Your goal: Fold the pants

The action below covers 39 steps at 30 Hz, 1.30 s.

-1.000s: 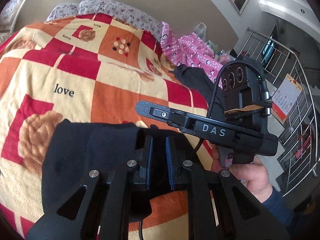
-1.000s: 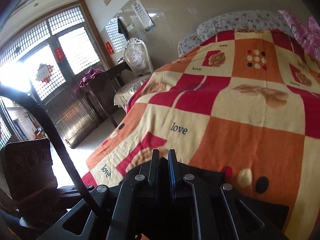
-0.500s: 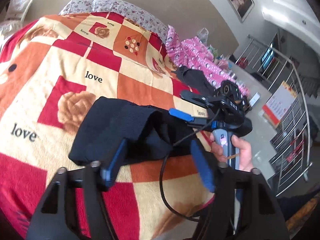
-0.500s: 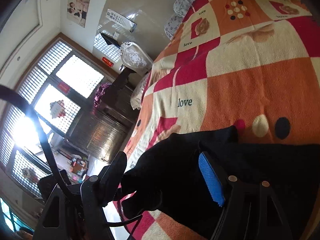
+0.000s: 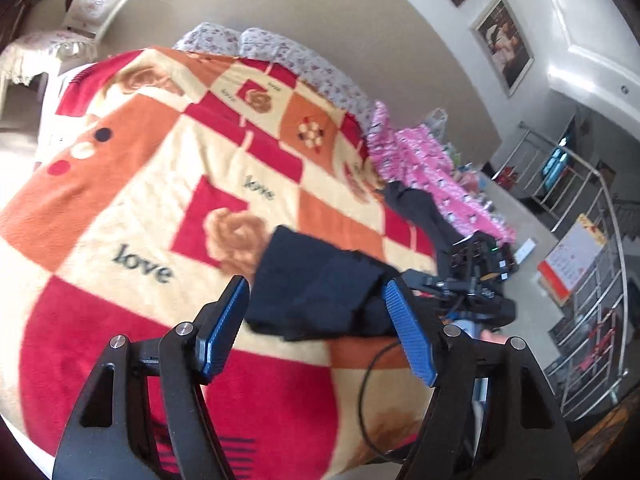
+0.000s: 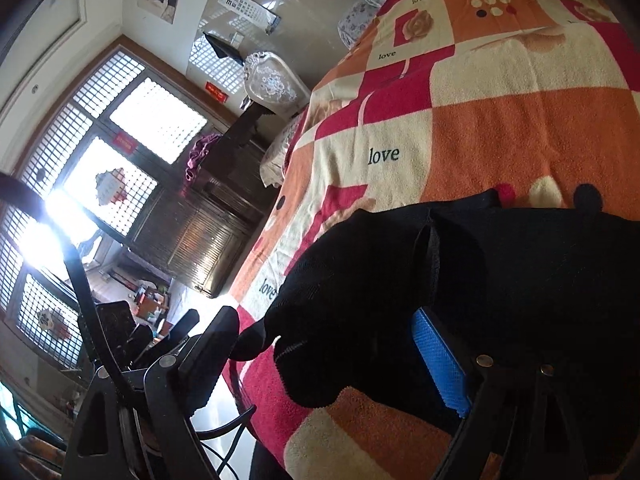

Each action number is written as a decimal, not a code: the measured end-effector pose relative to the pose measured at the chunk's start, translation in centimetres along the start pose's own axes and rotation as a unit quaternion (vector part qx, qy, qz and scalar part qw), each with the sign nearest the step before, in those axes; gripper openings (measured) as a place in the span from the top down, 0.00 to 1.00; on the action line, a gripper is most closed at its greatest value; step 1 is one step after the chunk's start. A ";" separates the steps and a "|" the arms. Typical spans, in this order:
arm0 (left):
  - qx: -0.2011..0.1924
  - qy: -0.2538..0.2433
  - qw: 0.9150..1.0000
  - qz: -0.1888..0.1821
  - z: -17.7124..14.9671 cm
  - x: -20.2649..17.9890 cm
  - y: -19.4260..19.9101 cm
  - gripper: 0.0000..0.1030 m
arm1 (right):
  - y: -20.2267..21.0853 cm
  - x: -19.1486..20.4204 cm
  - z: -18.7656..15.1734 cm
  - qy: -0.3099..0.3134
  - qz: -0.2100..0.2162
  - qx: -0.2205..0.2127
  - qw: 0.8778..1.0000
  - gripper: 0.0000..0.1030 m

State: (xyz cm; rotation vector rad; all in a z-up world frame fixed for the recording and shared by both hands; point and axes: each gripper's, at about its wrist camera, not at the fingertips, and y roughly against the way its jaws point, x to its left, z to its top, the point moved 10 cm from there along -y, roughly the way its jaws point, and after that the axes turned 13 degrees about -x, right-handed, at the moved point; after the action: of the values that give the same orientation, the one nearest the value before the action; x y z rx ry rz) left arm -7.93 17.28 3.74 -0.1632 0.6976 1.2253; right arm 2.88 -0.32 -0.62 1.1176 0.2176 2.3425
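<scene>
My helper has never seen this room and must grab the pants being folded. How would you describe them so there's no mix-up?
Find the bed under the red, orange and cream checked "love" blanket. Near its front edge lies a compact folded bundle, the black pants. The other dark garment sits farther back beside the pink clothes, loose and unfolded.

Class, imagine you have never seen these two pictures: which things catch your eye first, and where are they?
The bright checked blanket with roses and "love" covers the bed. On its near edge lie the folded black pants, framed by the open left gripper; the open right gripper is close over them. A pink patterned garment is heaped at the far right edge.
</scene>
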 end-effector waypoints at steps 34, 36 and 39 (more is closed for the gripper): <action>0.138 -0.206 0.967 -0.052 -6.9 -6.2 -13.1 0.78 | -1.7 -0.5 2.1 -0.137 0.062 -0.019 0.988 0.16; 0.141 -0.202 0.968 -0.050 -7.5 -6.1 -13.1 0.78 | -2.2 -1.1 1.8 -0.146 0.051 -0.012 0.988 0.18; 0.142 -0.184 0.971 -0.046 -7.8 -5.6 -13.0 0.78 | -3.0 -1.8 1.0 -0.113 0.008 0.002 0.994 0.46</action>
State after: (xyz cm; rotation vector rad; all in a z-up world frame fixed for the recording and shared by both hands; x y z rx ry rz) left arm -0.21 4.49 -2.40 0.2620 0.5250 1.0166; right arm 5.72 1.20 -2.25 1.3777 0.1320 2.2074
